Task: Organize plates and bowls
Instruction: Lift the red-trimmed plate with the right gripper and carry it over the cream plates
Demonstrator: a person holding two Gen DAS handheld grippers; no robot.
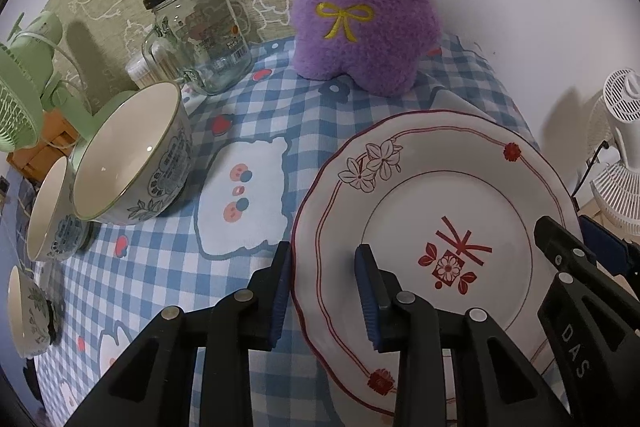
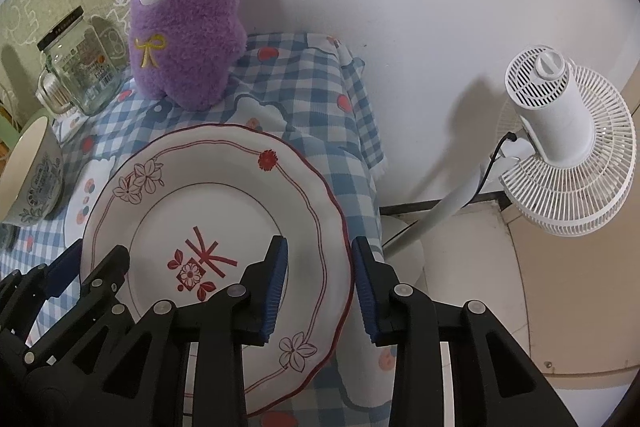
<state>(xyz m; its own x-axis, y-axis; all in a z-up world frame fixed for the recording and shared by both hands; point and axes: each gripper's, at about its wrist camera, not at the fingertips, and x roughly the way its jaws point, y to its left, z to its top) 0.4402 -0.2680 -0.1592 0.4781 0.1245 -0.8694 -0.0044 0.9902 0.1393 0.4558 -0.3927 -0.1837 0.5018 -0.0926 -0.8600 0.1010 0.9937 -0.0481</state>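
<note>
A white plate (image 1: pixel 440 195) with red flowers and a scalloped red rim lies on the blue checked tablecloth (image 1: pixel 256 107). My left gripper (image 1: pixel 324 267) straddles its left rim, one pad against the outer edge and one on the upper face, shut on it. My right gripper (image 2: pixel 318 259) clamps the plate (image 2: pixel 208 203) at the opposite rim in the same way. Three blue-patterned bowls stand to the left: a large one (image 1: pixel 128 155), a second (image 1: pixel 52 211) and a third (image 1: pixel 28 311). They appear tilted in the fisheye view.
A purple plush toy (image 1: pixel 360 7) stands behind the plate, a lidded glass jar (image 1: pixel 200 39) to its left. A green fan (image 1: pixel 20 91) sits far left. The table edge (image 2: pixel 372 147) drops off right of the plate, with a white standing fan (image 2: pixel 560 139) beyond.
</note>
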